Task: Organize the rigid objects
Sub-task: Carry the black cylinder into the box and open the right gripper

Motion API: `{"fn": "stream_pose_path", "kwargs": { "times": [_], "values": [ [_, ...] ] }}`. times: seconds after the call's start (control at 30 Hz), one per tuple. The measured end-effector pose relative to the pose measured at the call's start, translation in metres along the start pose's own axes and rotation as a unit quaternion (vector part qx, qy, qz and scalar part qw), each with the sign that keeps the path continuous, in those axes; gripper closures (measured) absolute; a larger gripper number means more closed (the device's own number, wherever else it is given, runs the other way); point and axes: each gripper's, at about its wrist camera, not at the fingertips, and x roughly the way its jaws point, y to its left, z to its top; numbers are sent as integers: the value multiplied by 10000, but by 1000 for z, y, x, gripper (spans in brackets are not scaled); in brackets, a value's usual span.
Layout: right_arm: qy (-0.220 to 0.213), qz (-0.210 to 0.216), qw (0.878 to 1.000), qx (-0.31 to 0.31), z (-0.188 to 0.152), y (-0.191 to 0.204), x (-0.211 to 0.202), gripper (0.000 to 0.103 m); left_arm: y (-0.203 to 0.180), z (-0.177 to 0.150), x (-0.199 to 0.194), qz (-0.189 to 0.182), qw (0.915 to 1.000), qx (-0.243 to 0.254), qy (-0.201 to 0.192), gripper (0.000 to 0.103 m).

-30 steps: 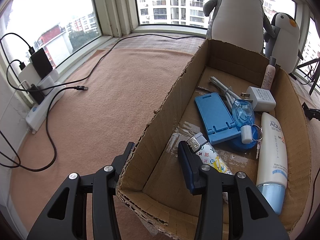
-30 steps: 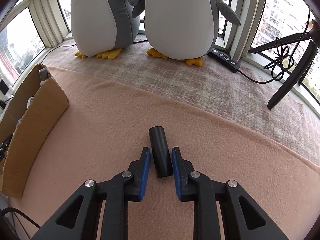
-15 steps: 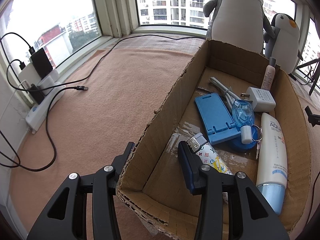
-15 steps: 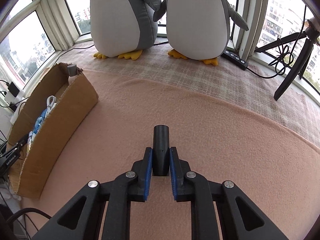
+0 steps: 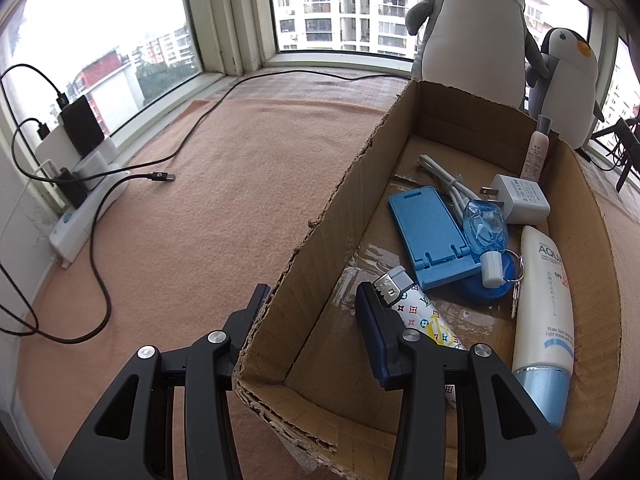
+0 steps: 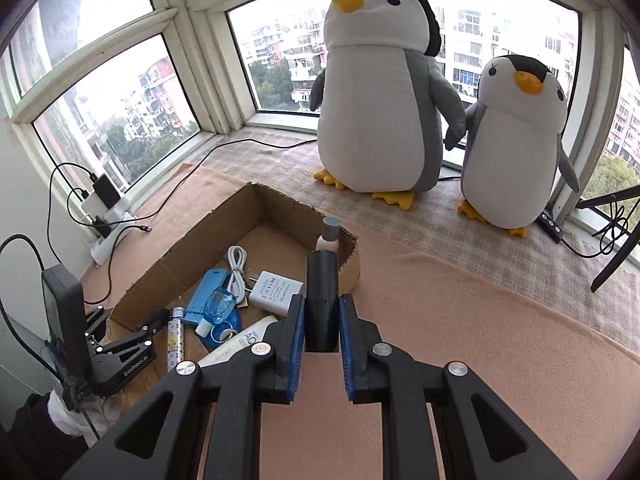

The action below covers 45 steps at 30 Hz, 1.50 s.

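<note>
My right gripper (image 6: 322,300) is shut on a black cylinder (image 6: 322,280) and holds it in the air, just off the right wall of the cardboard box (image 6: 192,256). Inside the box (image 5: 340,208) lie a blue phone stand (image 5: 430,232), a white charger (image 5: 520,198), a white cable (image 5: 444,178), a small blue bottle (image 5: 486,224), a white tube (image 5: 542,312) and a patterned lighter (image 5: 420,312). A pink bottle (image 5: 536,152) stands in the far corner. My left gripper (image 5: 312,294) is open and straddles the box's left wall, one finger inside, one outside.
Two plush penguins (image 6: 380,92) (image 6: 516,148) stand by the window beyond the box. A white power strip with chargers (image 5: 80,208) and a loose black cable (image 5: 160,176) lie to the left. Black stand legs (image 6: 612,256) are at the far right. Pink blanket covers the floor.
My right gripper closed on the black cylinder, lifted it off the blanket and swung left toward the box. The left gripper has stayed in place.
</note>
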Motion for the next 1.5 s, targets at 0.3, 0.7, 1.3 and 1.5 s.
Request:
{"fn": "stream_pose_path", "kwargs": {
  "times": [0.3, 0.7, 1.3, 1.5],
  "values": [
    [260, 393, 9985, -262, 15, 54, 40, 88, 0, 0, 0, -9, 10000, -6, -1, 62],
    [499, 368, 9978, -233, 19, 70, 76, 88, 0, 0, 1, -14, 10000, -19, -4, 62],
    [578, 303, 9973, -327, 16, 68, 81, 52, 0, 0, 1, -15, 10000, -32, -6, 61],
    [565, 277, 9975, -319, 13, 66, 78, 39, 0, 0, 1, -16, 10000, -31, -5, 61]
  ]
}}
